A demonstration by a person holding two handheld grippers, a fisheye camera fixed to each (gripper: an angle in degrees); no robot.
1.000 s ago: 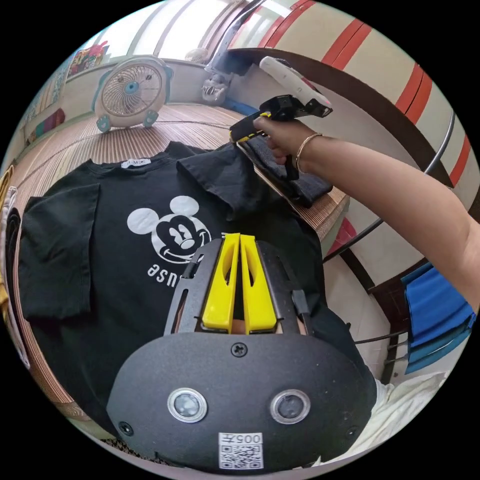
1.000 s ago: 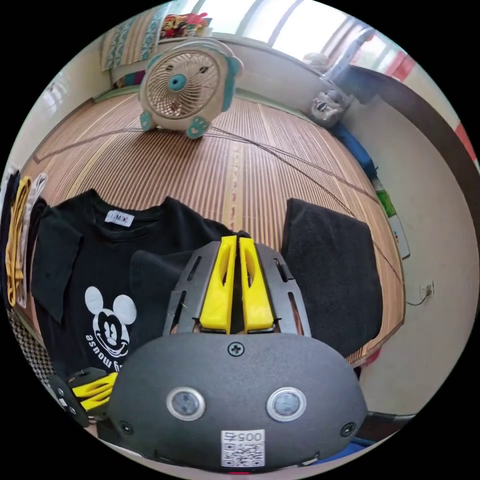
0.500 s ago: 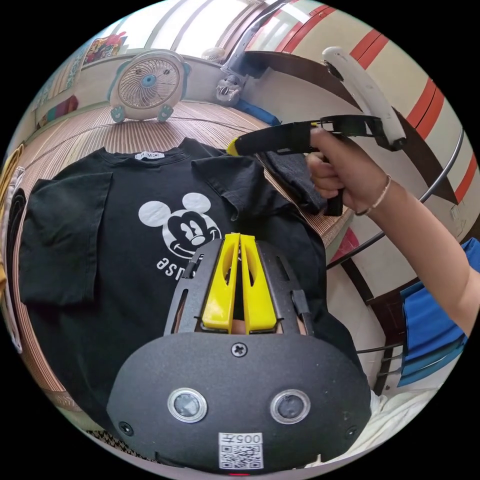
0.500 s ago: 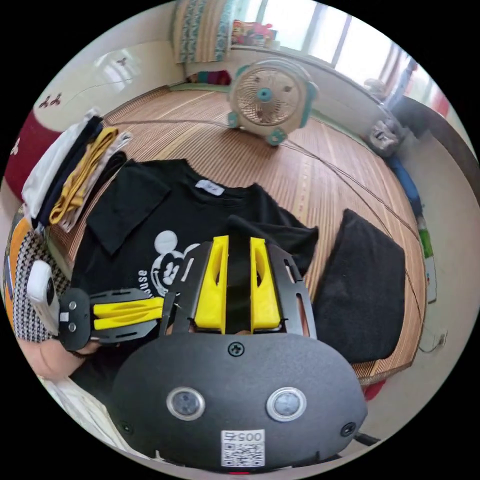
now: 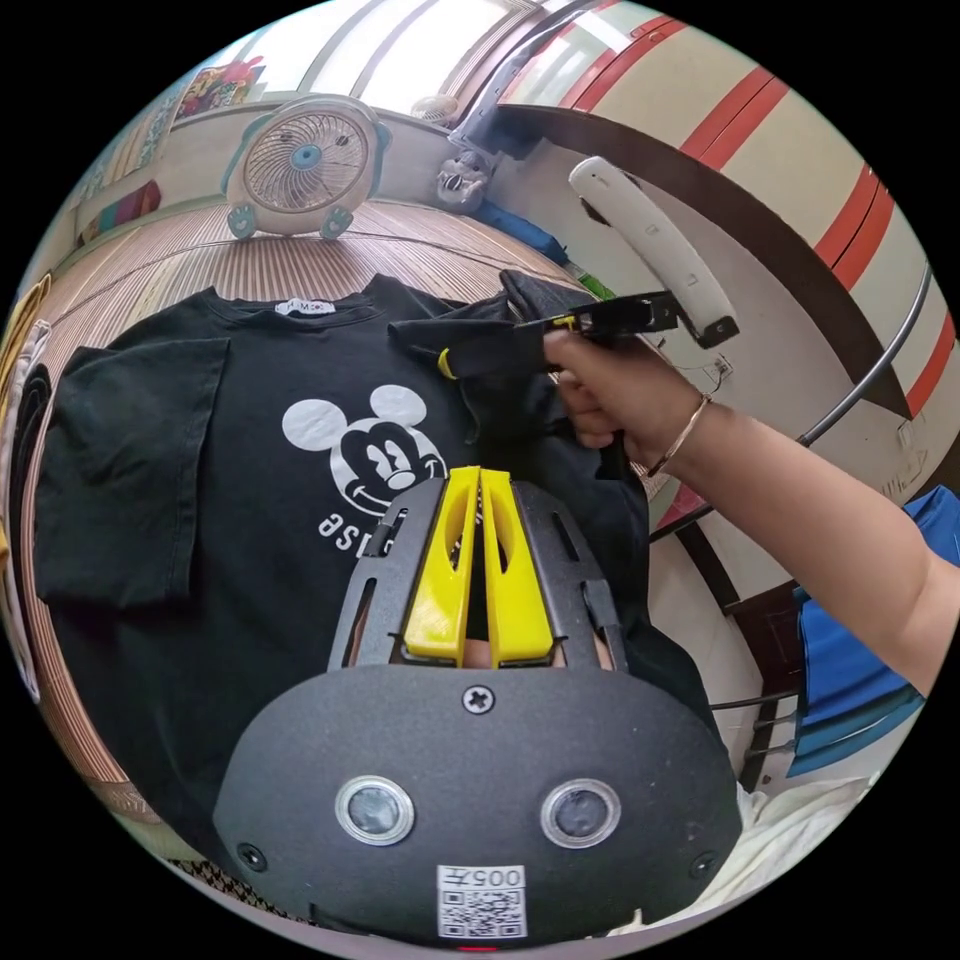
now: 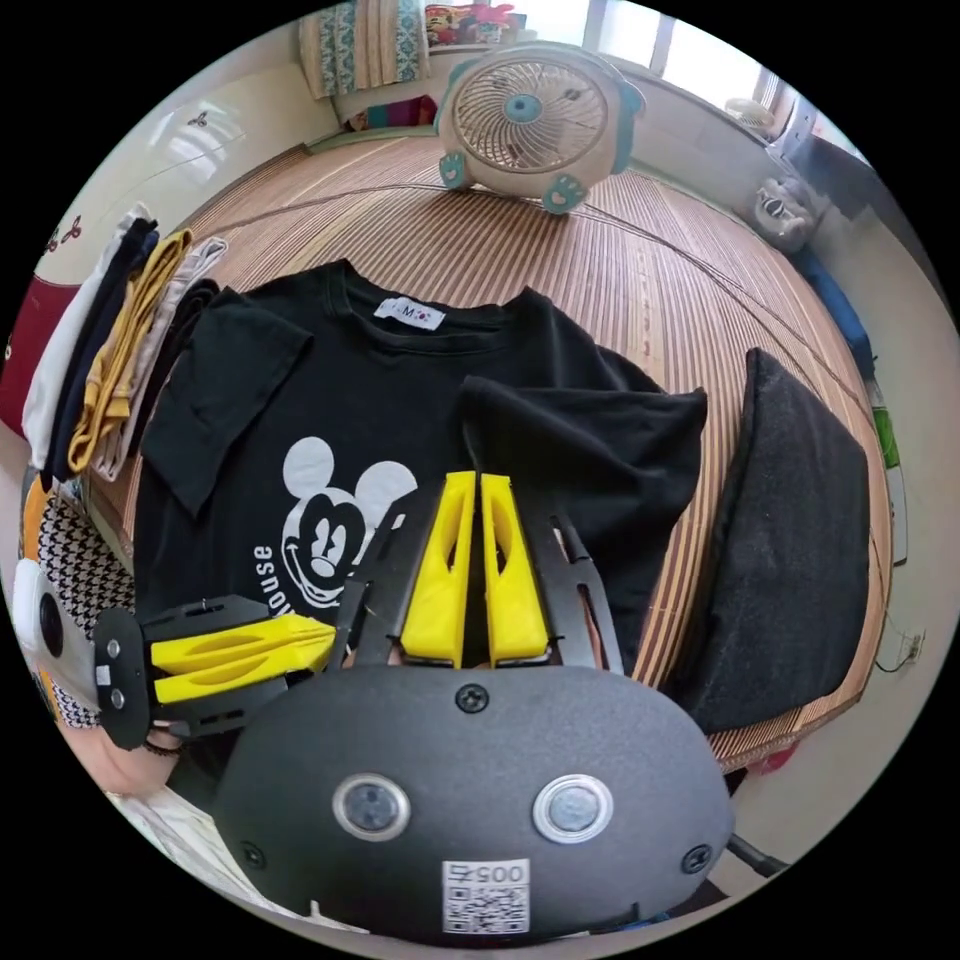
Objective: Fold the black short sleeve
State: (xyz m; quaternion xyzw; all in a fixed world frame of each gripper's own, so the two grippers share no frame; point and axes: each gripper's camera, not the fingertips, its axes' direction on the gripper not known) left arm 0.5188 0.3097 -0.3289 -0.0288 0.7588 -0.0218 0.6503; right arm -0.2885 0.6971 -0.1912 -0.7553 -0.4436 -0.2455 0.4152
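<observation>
A black T-shirt (image 5: 250, 480) with a white cartoon print lies face up on a striped mat (image 6: 620, 280). One sleeve (image 6: 590, 440) is folded in over the chest. The other sleeve (image 6: 225, 390) lies flat. My right gripper (image 6: 478, 482) is shut, its tips pinching the near edge of the folded sleeve. In the left gripper view it (image 5: 445, 362) rests on that sleeve, held by a hand. My left gripper (image 5: 478, 478) is shut and hovers over the shirt's lower part below the print. It also appears (image 6: 325, 632) beside the print, with no cloth seen between its jaws.
A folded dark grey cloth (image 6: 800, 540) lies beside the shirt near the mat's edge. A stack of folded clothes (image 6: 110, 340) sits on the shirt's other side. A small fan (image 6: 535, 115) stands at the far end, its cable crossing the mat.
My right gripper, open half a second ago, has dropped onto the folded sleeve and shut. The left gripper stays shut and has hardly moved.
</observation>
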